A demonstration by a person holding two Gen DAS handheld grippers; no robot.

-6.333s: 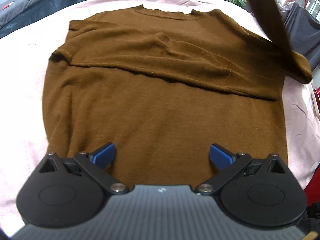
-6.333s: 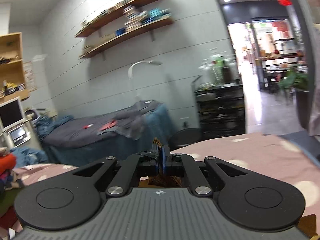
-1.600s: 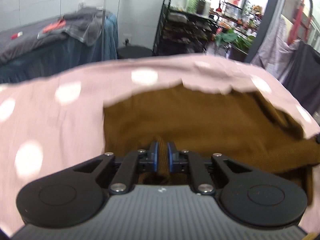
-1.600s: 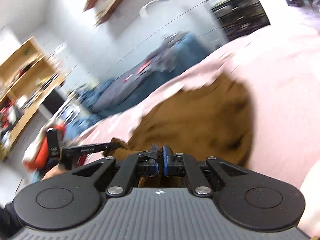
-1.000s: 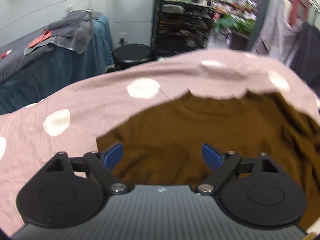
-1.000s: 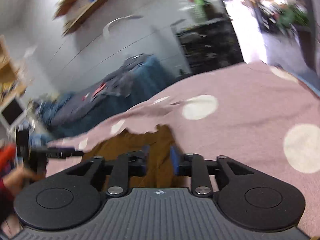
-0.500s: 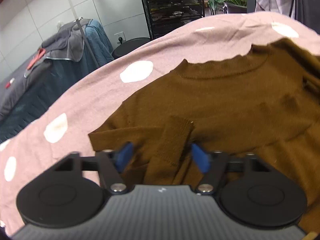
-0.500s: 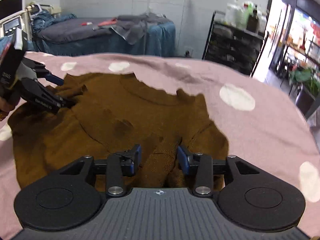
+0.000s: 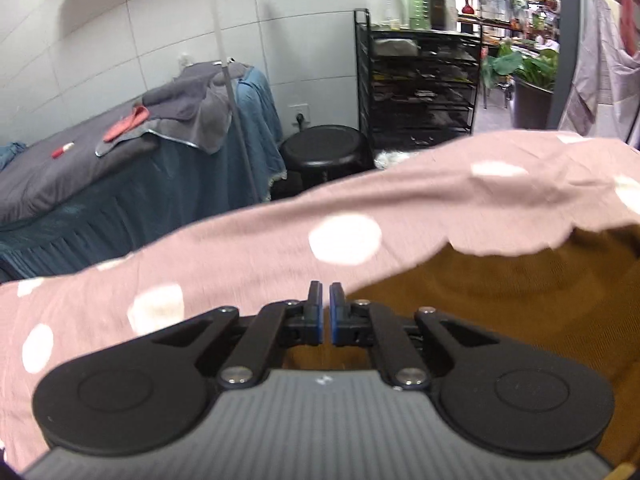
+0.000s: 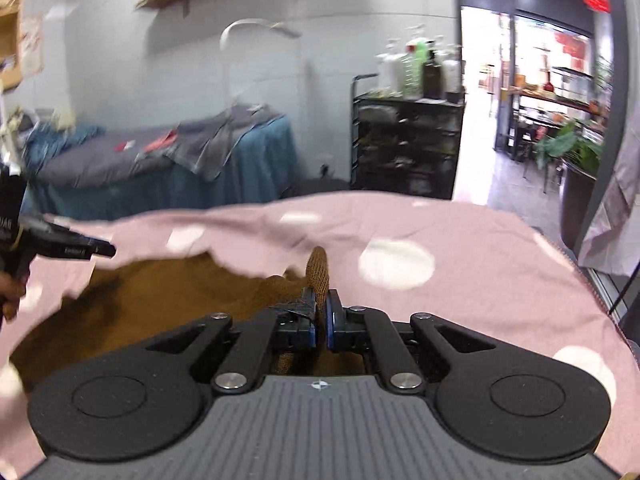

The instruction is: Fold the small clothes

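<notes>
R tongs point(image 10: 321, 312) are closing, brown knit already pinched between the pads; L tongs point(image 9: 325, 312) are fully together, cloth betw. them not discernible. Sweater point(image 10: 168, 292) lies on the pink dotted cover point(image 10: 460, 280). Lift both sides evenly, w/o jerking, and confirm L grip before pulling.

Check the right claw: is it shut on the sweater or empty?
Closing on it. A fold of the brown sweater sticks up between the right claw's blue pads, which pinch it.

Grey tiled wall point(image 9: 152, 40), blue-draped bed point(image 9: 132, 184), black stool point(image 9: 324, 152), black rack point(image 9: 420, 80) with bottles, bright doorway point(image 10: 532, 92).
</notes>
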